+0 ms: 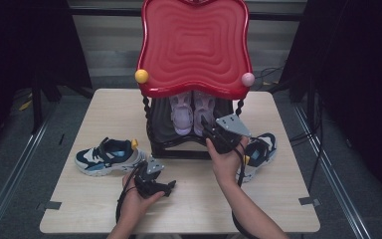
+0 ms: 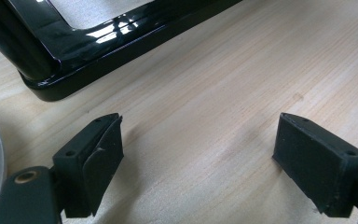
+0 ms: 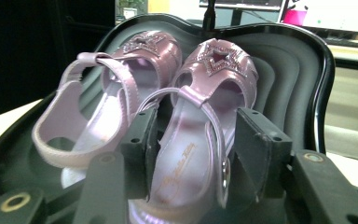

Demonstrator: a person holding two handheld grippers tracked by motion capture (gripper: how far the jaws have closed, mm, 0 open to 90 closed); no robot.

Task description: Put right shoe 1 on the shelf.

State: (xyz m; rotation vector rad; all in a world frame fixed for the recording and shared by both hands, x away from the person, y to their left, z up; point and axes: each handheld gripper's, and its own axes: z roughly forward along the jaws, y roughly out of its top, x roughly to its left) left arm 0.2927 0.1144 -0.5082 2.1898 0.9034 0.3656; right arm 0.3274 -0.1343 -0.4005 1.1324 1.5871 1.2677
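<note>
Right gripper (image 1: 210, 128) reaches into the lower shelf (image 3: 284, 60) of the red-topped rack (image 1: 195, 45) at the table's far edge, its jaws apart on either side of the heel of the right-hand sandal (image 3: 200, 126). Whether the pads touch the straps I can't quite tell, but they don't look pressed in, so I'd say the sandal has been set down. Its mate, the left sandal (image 3: 98, 102), lies just beside it, so the pink pair looks shelved.

Two sneakers are left on the table, by my reckoning: one sneaker (image 1: 110, 156) near the left edge, beside the rack's foot, and the other sneaker (image 1: 259, 152) by the right edge, just behind the right hand.

Left gripper (image 1: 154, 183) rests low over bare table (image 2: 223, 93) near the front edge, jaws wide apart and holding nothing, the first sneaker close to its left.
</note>
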